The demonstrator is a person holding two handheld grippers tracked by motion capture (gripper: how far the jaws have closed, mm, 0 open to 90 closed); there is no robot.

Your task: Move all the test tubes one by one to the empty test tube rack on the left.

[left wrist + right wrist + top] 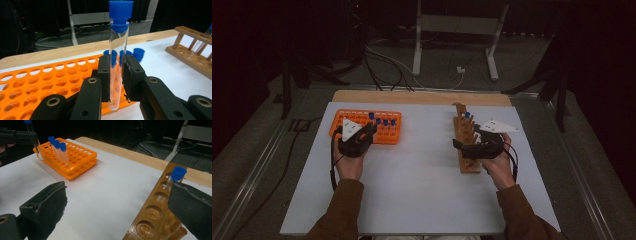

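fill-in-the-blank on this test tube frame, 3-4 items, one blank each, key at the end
1. The left gripper has its jaws shut on a clear test tube with a ____ cap.
2. That tube is held over the ____ plastic rack.
3. The right gripper has its jaws ____, nothing between them.
4. The rack beside the right gripper is made of ____.

Missing words: blue; orange; open; wood

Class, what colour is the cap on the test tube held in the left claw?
Blue. The cap tops the clear test tube, clearest in the left gripper view.
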